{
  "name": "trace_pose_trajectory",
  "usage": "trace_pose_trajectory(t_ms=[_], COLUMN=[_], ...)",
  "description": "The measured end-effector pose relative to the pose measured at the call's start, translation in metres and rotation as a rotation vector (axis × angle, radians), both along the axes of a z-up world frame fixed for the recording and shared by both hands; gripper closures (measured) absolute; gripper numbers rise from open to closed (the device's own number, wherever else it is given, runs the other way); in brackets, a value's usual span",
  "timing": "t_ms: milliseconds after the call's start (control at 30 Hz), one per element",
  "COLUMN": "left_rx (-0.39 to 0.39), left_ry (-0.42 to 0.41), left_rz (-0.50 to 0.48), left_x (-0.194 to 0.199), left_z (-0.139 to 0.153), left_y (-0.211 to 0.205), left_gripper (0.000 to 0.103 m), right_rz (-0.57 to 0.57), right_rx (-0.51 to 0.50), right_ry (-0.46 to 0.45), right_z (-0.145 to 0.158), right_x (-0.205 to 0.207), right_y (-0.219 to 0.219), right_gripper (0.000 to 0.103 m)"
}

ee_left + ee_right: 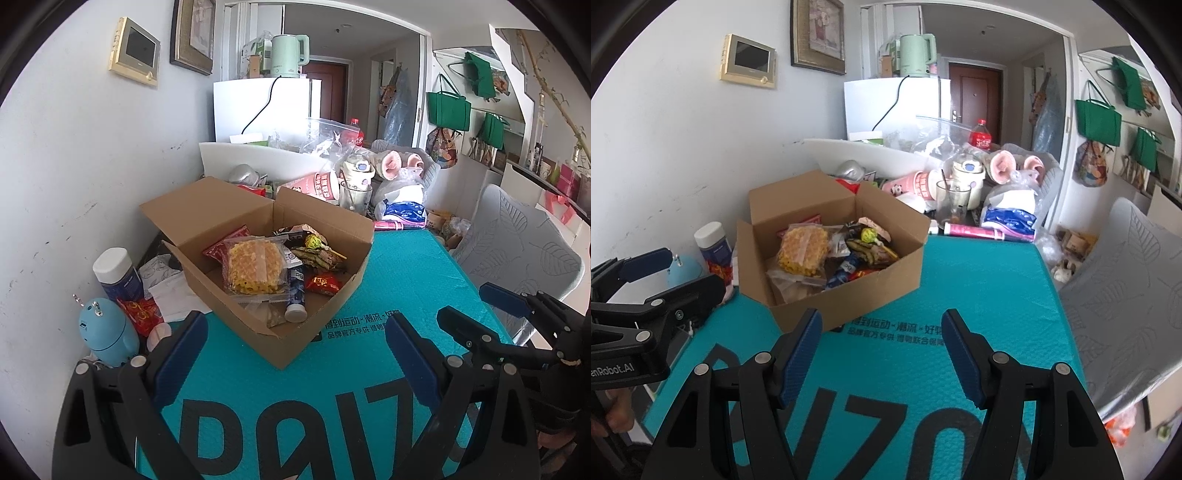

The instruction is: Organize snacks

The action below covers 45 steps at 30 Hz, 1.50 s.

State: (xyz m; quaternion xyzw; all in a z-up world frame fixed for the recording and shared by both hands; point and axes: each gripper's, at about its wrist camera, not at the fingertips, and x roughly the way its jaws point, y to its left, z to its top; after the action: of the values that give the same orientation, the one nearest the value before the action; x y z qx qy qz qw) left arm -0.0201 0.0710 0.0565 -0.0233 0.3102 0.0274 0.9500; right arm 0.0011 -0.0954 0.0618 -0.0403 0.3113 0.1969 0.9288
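Left wrist view: left gripper (295, 332) low in frame, fingers (184, 343) wide apart w/ nothing between them, over the teal mat (406, 280) that covers the worktop; the cardboard box (236, 314) sits on the mat just ahead of the fingers, flaps up, open; inside it lie the snacks: a waffle pack (253, 267) on top at centre-left, a red packet (221, 245) behind it, a lollipop (316, 242) toward the back, a small white-capped tube (296, 295) at the front, a red sweet (323, 284) to its right; right gripper (487, 314) shows at the right edge, fingers apart, empty; a light-blue device (105, 328) and a white-capped bottle (118, 273) stand left of the box by the wall; clutter of cups and bags behind the box. Right wrist view: right gripper (882, 343) w/ fingers (801, 347) apart, nothing held, over the mat (979, 288); box (849, 299) ahead and a bit left, same snacks inside, waffle pack (803, 251) at left, lollipop (868, 236) at centre; left gripper (661, 277) at the left edge, beside the box, empty; a pink tube (975, 232) lies at the mat's far edge; a grey chair (1126, 280) at right.
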Motion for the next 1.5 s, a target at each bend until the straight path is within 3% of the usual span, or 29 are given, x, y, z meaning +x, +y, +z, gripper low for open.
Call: trace_pose_trajectory(t_ms=[1500], left_rx=[0.018], left_ry=[0.016], left_rz=[0.014], left_x=[0.0], left_z=[-0.008], left_y=[0.004], left_gripper=[0.005], right_rz=[0.015], right_rx=[-0.016], right_ry=[0.022], right_z=[-0.014], right_x=[0.003], right_y=[0.002], right_gripper=[0.036])
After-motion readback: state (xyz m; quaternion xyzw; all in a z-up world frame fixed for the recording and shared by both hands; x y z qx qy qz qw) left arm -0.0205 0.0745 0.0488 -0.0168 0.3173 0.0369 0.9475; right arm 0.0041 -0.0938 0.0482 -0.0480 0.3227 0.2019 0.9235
